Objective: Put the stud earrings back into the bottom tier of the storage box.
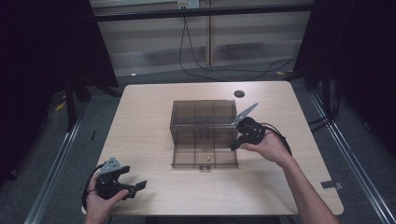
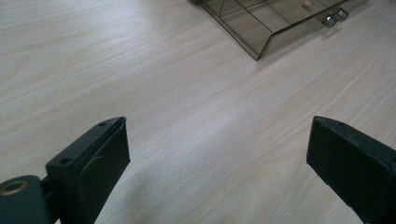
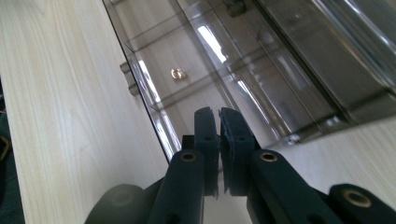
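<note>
drawer out, jaws empty

a pale wood table (image 1: 149, 140) holds a smoky clear box (image 1: 203, 119) with its drawer (image 1: 204, 156) pulled out toward the person. a small gold piece (image 3: 178, 73) lies in the drawer. the right gripper (image 1: 235, 144) sits at the drawer's right corner, jaws pressed together on nothing. the left gripper (image 1: 140, 185) rests near the table's front left, well apart from the box, jaws spread wide
</note>
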`<state>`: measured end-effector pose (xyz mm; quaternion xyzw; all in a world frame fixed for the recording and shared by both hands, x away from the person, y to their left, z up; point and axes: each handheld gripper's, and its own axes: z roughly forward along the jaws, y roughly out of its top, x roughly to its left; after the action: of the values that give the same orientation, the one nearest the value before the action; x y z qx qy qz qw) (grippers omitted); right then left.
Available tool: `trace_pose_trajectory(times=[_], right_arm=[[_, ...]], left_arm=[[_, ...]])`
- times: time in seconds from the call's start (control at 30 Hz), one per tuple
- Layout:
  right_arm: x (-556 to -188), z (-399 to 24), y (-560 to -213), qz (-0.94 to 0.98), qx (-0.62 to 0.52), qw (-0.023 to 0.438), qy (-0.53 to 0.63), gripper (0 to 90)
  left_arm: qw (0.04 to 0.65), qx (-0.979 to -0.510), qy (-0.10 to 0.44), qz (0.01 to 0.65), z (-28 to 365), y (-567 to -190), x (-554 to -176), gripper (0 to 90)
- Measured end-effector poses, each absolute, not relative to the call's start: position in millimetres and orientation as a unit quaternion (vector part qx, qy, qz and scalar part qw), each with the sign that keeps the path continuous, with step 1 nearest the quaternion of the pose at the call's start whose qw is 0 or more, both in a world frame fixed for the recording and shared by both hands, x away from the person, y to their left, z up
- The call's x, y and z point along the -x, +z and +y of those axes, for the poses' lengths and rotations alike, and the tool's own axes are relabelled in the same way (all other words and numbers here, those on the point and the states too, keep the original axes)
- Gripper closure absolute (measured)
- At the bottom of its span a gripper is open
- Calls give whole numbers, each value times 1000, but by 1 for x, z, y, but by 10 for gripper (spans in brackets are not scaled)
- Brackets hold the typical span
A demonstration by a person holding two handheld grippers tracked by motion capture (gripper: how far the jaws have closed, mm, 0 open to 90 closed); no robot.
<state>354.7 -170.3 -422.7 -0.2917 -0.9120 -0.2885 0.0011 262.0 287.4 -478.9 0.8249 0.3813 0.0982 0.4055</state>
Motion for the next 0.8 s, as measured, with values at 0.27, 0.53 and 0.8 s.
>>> trace_pose_trajectory(times=[0.27, 0.53, 0.8], right_arm=[[-359, -146, -427, -919, 270, 9, -289, 861], [-363, -125, -433, -924, 256, 21, -285, 861], [-368, -103, -441, -928, 243, 30, -281, 861]], left_arm=[[406, -825, 97, 381, 288, -479, -262, 60], [406, -825, 98, 380, 288, -479, -262, 60], [407, -825, 99, 379, 289, -479, -262, 60]])
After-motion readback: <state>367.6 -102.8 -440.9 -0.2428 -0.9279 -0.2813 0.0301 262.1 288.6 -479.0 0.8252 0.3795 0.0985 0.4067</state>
